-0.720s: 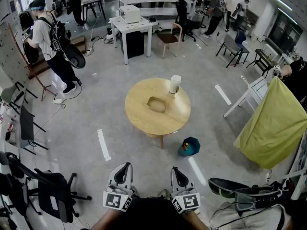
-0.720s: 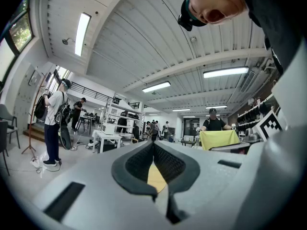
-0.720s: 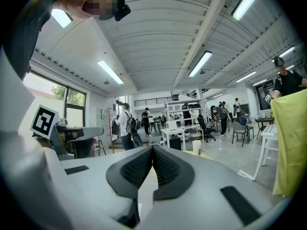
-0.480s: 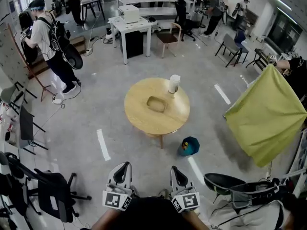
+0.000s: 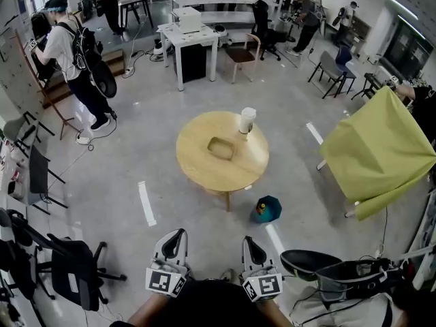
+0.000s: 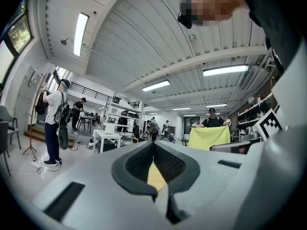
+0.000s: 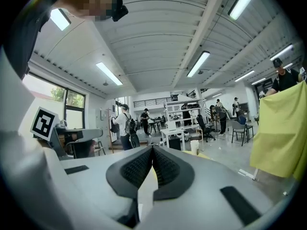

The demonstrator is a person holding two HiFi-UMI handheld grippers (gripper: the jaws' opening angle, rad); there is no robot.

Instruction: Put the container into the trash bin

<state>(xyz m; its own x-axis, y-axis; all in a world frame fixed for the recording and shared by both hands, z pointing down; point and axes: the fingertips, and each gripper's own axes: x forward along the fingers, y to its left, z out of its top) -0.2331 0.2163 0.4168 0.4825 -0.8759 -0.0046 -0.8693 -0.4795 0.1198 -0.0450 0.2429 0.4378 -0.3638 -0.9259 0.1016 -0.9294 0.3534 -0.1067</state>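
We record both grippers clenched on nothing. The left gripper (image 5: 178,237) and the right gripper (image 5: 249,242) sit at the lower edge of the head view with jaw tips together, their rear ends cut off. The shallow tan container (image 5: 222,148) lies near the middle of the round wooden surface (image 5: 204,176), well apart from both grippers, with a white cup (image 5: 247,120) near it. The teal trash bin (image 5: 268,210) stands on the floor (image 5: 184,210) just beside the surface. Its contents are too small to identify. Any print on the cup is unreadable.
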